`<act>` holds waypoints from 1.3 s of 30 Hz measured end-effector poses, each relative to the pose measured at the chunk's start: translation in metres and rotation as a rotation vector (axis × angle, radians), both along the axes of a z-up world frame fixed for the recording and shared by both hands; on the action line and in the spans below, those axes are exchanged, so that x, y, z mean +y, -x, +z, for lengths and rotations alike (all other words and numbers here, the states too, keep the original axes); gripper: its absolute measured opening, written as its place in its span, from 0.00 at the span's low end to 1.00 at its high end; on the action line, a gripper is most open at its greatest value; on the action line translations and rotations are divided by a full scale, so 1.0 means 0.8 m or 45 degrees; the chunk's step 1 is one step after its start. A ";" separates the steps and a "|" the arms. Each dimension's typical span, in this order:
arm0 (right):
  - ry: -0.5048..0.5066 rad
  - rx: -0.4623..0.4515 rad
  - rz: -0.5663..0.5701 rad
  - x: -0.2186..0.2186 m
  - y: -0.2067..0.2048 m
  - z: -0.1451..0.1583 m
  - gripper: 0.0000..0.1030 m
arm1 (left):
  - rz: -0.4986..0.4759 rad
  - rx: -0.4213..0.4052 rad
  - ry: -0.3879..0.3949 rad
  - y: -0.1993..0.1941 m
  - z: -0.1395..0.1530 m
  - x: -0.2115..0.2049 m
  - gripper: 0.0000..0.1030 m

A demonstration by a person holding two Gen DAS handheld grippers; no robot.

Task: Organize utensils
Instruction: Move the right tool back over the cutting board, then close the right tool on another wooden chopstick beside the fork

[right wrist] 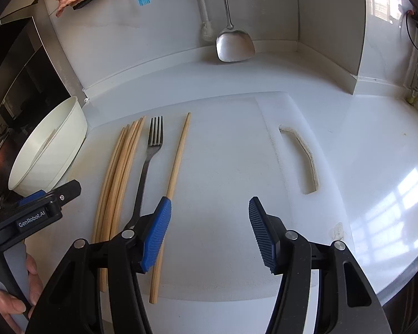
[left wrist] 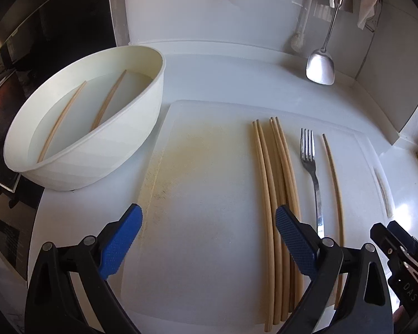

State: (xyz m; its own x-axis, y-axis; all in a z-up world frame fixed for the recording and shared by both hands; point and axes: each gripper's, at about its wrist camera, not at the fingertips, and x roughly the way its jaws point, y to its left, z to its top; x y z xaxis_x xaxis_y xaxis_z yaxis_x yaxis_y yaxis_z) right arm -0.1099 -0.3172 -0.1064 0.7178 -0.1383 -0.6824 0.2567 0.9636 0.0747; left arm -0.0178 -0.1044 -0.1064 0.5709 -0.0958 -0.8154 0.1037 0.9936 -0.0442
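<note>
Both grippers, left (left wrist: 209,239) and right (right wrist: 209,231), spread apart, empty; we should drop the right one squarely over the lone chopstick (right wrist: 175,172) right of the fork (right wrist: 150,161), clamp mid-length.

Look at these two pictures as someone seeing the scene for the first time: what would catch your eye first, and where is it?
Most striking is the row of utensils on the white cutting board: a bundle of chopsticks, a fork beside it, then a single chopstick. To the left stands a white bowl with two more chopsticks lying in water. A metal spatula hangs at the back wall.
</note>
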 end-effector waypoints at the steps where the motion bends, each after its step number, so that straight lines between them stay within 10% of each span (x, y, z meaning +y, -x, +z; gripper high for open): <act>1: -0.005 -0.020 0.003 0.002 0.001 -0.002 0.54 | 0.003 -0.015 0.014 -0.001 -0.002 0.002 0.92; 39: 0.035 -0.067 -0.023 0.010 -0.013 -0.007 0.55 | 0.002 -0.042 -0.037 -0.005 -0.031 -0.002 0.95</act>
State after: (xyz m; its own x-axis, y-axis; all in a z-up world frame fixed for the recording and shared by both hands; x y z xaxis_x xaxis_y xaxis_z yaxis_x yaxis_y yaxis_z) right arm -0.0998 -0.3088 -0.1117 0.7496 -0.1695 -0.6398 0.2704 0.9607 0.0623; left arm -0.0142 -0.1058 -0.1313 0.5977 -0.0714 -0.7986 0.1033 0.9946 -0.0116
